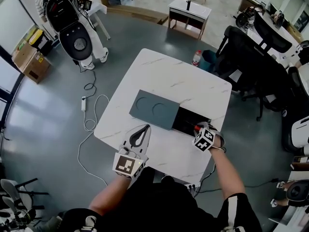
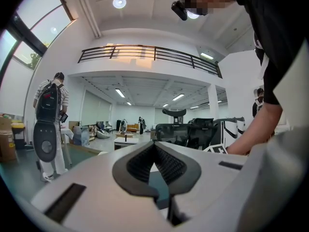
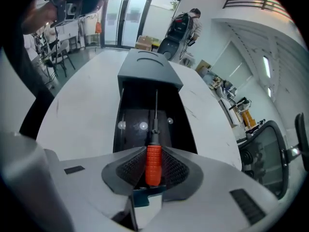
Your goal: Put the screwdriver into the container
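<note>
Orange-handled screwdriver (image 3: 153,166) clamped in right hand-held gripper (image 3: 153,151) over container (image 3: 133,111); likely light, stiff; ribbed handle is the hold; left hand-held gripper (image 2: 155,146) closed, empty

I'm looking down on a white marbled surface (image 1: 193,88). One dark open container (image 1: 186,119) sits on it, and a grey lid (image 1: 154,109) with two round recesses butts against its left end.

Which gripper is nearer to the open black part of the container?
Right. The right gripper holds the screwdriver over the container's open part; the left gripper is near the table edge, beside the grey lid.
</note>
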{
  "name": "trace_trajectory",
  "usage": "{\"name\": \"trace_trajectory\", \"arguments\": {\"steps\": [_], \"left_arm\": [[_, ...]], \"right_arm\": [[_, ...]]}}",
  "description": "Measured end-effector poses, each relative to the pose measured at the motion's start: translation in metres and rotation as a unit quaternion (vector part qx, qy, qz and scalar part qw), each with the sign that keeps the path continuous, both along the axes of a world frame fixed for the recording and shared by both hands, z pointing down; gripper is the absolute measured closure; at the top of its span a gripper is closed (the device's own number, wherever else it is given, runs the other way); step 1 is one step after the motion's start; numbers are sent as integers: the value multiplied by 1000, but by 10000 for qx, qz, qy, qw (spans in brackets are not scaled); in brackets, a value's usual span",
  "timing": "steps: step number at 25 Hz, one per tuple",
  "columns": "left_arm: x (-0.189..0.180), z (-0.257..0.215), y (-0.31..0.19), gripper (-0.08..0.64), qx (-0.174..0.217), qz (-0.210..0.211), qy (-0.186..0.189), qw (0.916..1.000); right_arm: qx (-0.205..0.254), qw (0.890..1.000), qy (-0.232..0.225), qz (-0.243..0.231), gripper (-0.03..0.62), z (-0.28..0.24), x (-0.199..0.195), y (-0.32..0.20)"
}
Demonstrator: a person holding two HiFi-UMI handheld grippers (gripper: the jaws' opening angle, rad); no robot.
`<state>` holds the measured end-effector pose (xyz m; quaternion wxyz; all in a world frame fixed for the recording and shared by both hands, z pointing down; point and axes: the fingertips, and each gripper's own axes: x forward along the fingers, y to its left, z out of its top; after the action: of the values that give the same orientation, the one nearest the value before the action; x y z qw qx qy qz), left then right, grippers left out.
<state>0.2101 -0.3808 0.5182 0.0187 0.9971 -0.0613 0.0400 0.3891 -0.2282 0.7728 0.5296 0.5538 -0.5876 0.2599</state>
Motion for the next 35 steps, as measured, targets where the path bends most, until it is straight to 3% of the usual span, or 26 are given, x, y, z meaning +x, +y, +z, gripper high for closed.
{"name": "trace_trajectory", "arguments": {"steps": [7, 15, 19, 25, 28, 32, 35], "left_arm": [[-3, 2, -3, 555, -75, -31, 3, 10000], [1, -2, -6, 555, -91, -38, 44, 9999], [2, -3, -8, 555, -94, -44, 57, 9999], [8, -7, -3, 555, -100, 42, 83, 9999], [13, -10, 3, 555, -116, 117, 112, 9998], [18, -16, 14, 555, -133, 201, 133, 9996], [25, -25, 22, 555, -138, 286, 216, 9993]], "right_arm": [[-777, 9967, -26, -232, 483, 21, 4, 3], [-854, 9959, -76, -285, 448, 21, 3, 2], [-663, 9973, 14, -307, 431, 3, 2, 0], [434, 9988, 230, -8, 431, -67, -4, -13], [1337, 9899, 272, 396, 435, -117, -7, -19], [2694, 9590, 376, 798, 489, -190, -19, -24], [3657, 9245, 487, 958, 532, -241, -29, -26]]}}
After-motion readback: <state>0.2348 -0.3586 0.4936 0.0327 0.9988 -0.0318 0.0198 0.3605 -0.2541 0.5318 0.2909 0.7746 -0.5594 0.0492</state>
